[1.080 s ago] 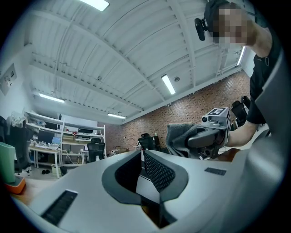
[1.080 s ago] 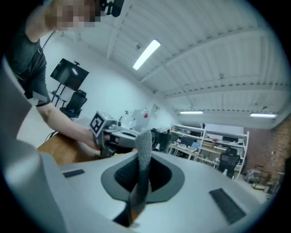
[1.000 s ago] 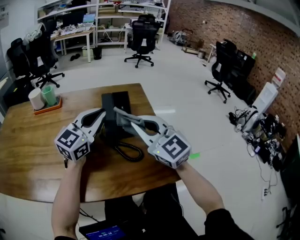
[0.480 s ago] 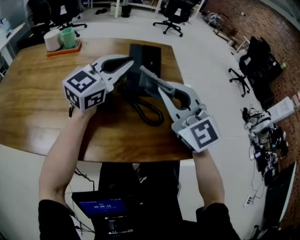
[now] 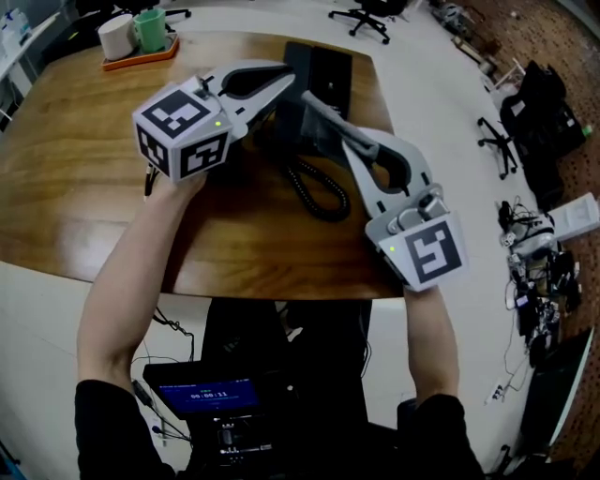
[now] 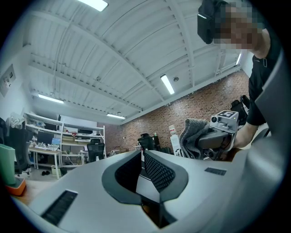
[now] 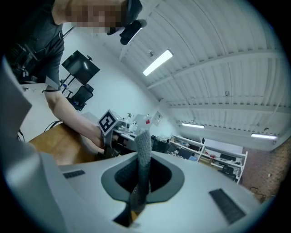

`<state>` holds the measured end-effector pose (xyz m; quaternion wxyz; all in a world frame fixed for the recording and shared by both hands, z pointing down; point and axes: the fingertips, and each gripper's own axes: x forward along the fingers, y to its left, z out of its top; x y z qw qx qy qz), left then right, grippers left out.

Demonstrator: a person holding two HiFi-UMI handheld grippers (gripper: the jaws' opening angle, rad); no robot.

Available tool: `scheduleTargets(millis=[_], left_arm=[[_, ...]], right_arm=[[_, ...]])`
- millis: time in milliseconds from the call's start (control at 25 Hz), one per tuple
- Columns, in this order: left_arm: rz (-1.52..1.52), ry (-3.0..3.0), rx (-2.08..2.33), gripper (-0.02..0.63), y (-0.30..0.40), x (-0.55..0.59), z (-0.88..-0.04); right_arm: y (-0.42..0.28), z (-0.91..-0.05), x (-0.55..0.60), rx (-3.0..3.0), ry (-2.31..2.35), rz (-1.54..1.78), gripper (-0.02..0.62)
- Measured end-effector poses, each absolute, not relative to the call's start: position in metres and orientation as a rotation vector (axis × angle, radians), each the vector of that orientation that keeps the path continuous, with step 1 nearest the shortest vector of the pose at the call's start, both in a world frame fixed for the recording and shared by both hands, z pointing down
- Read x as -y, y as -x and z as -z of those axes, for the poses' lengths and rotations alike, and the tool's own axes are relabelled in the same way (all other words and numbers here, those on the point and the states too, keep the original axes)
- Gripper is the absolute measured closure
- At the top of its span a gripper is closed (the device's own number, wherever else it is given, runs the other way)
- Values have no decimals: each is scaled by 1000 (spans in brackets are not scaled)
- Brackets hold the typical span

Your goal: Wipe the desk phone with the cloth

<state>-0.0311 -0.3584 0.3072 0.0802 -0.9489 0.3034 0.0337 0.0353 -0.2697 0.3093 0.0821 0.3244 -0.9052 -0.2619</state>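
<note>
The black desk phone [image 5: 323,66] sits at the far edge of the wooden table [image 5: 84,178], and its coiled cord [image 5: 317,190] loops toward me. My right gripper [image 5: 307,101] reaches in from the right, shut on a grey cloth [image 5: 317,131] just in front of the phone. In the right gripper view the cloth [image 7: 144,145] stands up between the closed jaws of the right gripper [image 7: 141,157]. My left gripper [image 5: 284,75] is held beside it over the phone's left part, jaw tips together. The left gripper [image 6: 141,154] shows nothing gripped, and the cloth [image 6: 193,134] is visible on the other gripper.
An orange tray [image 5: 141,54] with a white cup [image 5: 114,36] and a green cup [image 5: 150,28] stands at the table's far left. Office chairs [image 5: 506,131] and floor cables [image 5: 534,281] lie to the right. A lit screen [image 5: 206,394] sits below the near table edge.
Both grippers have risen toward the camera and kept their places over the phone. The right gripper still holds the cloth. The head view has tilted further down.
</note>
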Motion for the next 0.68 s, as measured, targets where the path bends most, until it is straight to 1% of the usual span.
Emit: scheduleTargets(millis=[680], left_arm=[[-106, 2845, -916, 597, 35, 356, -313]], right_arm=[[-31, -316, 263, 2676, -942, 823, 572]])
